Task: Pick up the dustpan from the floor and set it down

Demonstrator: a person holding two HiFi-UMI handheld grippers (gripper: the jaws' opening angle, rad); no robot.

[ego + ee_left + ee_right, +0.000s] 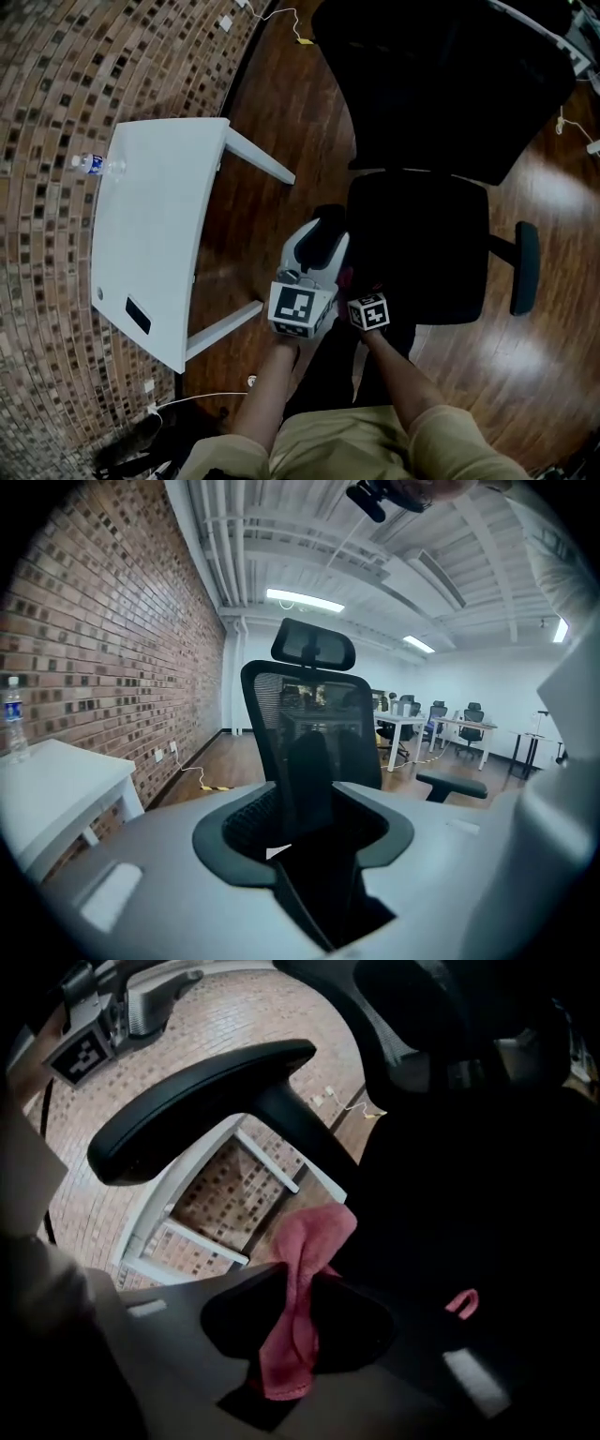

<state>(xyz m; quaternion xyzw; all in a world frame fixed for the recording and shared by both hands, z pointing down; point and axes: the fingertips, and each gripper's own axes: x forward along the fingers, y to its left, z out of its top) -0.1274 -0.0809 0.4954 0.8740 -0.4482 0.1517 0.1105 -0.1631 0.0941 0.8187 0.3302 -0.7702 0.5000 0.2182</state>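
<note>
No dustpan shows in any view. In the head view my left gripper [328, 223] is held out over the wood floor beside the black office chair [422, 244]. Its dark fingers [312, 771] stand together with nothing between them, pointing at the chair's back [305, 705]. My right gripper [352, 283] is close beside it, at the seat's near edge. It is shut on a pink cloth [302, 1251], which hangs out past the jaws. The chair's armrest [197, 1101] crosses just above it.
A white table [150, 244] stands at the left against the brick wall, with a water bottle [94, 165] on its far end. A white cable [202, 398] lies on the floor by my feet. Far off are desks and more chairs [450, 726].
</note>
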